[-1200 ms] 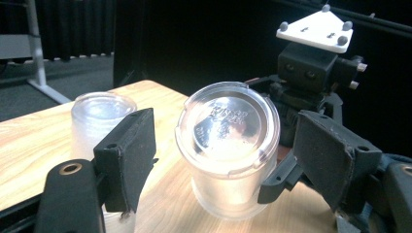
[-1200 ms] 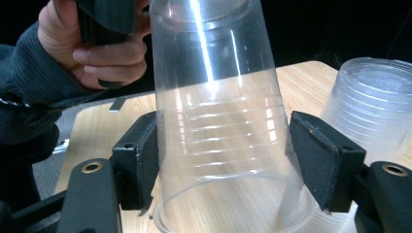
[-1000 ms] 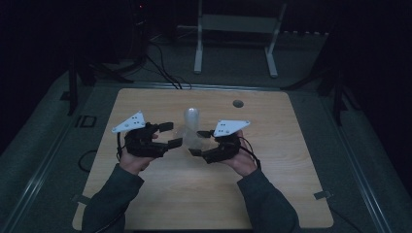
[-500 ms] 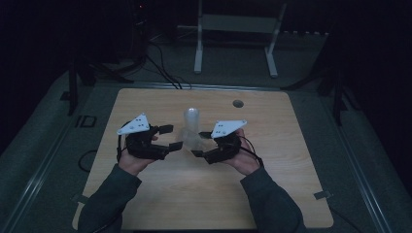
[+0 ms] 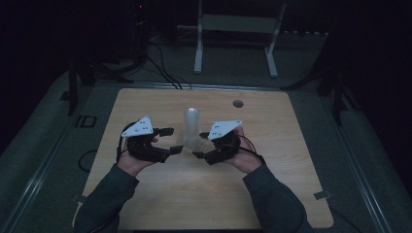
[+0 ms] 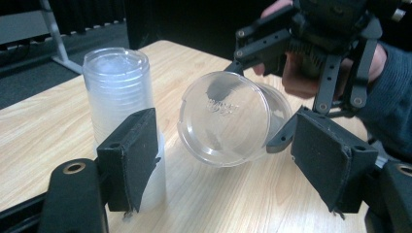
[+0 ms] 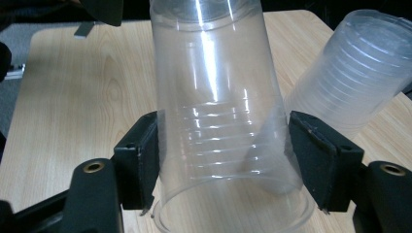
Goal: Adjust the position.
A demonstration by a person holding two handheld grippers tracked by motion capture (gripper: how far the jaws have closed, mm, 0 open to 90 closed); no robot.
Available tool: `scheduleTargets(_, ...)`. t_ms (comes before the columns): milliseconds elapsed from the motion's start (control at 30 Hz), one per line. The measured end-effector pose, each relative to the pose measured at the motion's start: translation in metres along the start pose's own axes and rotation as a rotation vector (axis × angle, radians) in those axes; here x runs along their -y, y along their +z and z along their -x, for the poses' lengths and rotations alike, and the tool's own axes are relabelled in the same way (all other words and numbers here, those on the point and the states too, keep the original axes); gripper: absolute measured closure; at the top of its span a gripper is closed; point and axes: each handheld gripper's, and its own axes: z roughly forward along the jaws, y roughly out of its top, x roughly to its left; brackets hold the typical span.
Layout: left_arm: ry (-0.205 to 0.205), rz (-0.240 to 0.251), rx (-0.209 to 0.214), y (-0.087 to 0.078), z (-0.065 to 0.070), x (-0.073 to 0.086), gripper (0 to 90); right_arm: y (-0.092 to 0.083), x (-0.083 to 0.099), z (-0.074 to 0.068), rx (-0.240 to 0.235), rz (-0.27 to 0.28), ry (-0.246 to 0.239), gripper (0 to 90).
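A stack of clear plastic cups (image 5: 191,121) stands upside down at the table's middle. My right gripper (image 5: 199,148) is shut on a single clear cup (image 5: 193,143), held sideways just in front of the stack. In the right gripper view both pads (image 7: 143,155) press the cup (image 7: 223,97), and the stack (image 7: 359,73) leans at the right. My left gripper (image 5: 171,141) is open and its jaws have just been closing a little. In the left gripper view the cup's base (image 6: 228,119) faces me between the pads (image 6: 131,155), untouched. The stack (image 6: 119,92) stands behind the left pad. The right gripper (image 6: 255,104) holds the cup beyond.
The wooden table (image 5: 291,145) has a small round hole (image 5: 237,103) near its far edge. Behind the table stands a white metal frame (image 5: 233,24), and cables (image 5: 160,63) run on the dark floor. Both forearms come in from the table's near edge.
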Motion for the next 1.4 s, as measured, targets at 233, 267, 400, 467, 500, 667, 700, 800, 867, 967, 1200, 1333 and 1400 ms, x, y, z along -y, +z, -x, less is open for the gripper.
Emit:
scheduleTargets(233, 0.031, -0.028, 0.019, -0.001, -0.002, -0.001, 25.6, 0.001, -0.003, -0.001, -0.007, -0.041, -0.033, 31.7)
scheduleTargets(267, 0.037, -0.032, 0.023, -0.002, -0.002, -0.002, 25.6, 0.001, -0.003, -0.001, -0.012, -0.050, -0.043, 31.8)
scheduleTargets(400, 0.059, -0.062, 0.043, -0.002, -0.005, -0.002, 25.6, 0.001, -0.005, -0.001, -0.022, -0.072, -0.061, 31.7)
scheduleTargets(467, 0.073, -0.079, 0.052, -0.002, -0.006, -0.003, 25.6, 0.001, -0.005, -0.001, -0.028, -0.082, -0.064, 31.7)
scheduleTargets(500, 0.077, -0.085, 0.056, -0.002, -0.006, -0.003, 25.6, 0.001, -0.005, -0.001, -0.027, -0.089, -0.068, 31.7)
scheduleTargets(667, 0.097, -0.104, 0.070, -0.001, -0.008, -0.005, 25.6, 0.001, -0.006, 0.001, -0.030, -0.111, -0.076, 31.7)
scheduleTargets(700, 0.100, -0.107, 0.072, 0.000, -0.008, -0.005, 25.6, 0.001, -0.007, 0.001, -0.031, -0.116, -0.079, 31.7)
scheduleTargets(800, 0.104, -0.121, 0.078, 0.002, -0.009, -0.007, 25.6, 0.000, -0.009, 0.001, -0.032, -0.133, -0.096, 31.7)
scheduleTargets(867, 0.107, -0.134, 0.086, 0.003, -0.010, -0.008, 25.6, -0.001, -0.010, 0.001, -0.030, -0.146, -0.104, 31.9)
scheduleTargets(967, 0.126, -0.158, 0.097, 0.005, -0.010, -0.010, 25.7, -0.001, -0.010, 0.002, -0.032, -0.161, -0.104, 31.9)
scheduleTargets(1200, 0.151, -0.196, 0.127, 0.011, -0.011, -0.011, 25.7, -0.001, -0.011, 0.003, -0.039, -0.189, -0.121, 32.0)
scheduleTargets(1333, 0.168, -0.227, 0.133, 0.015, -0.010, -0.012, 25.7, 0.001, -0.010, 0.003, -0.039, -0.209, -0.131, 31.9)
scheduleTargets(1400, 0.178, -0.239, 0.134, 0.016, -0.009, -0.013, 25.7, 0.001, -0.011, 0.003, -0.041, -0.215, -0.135, 32.0)
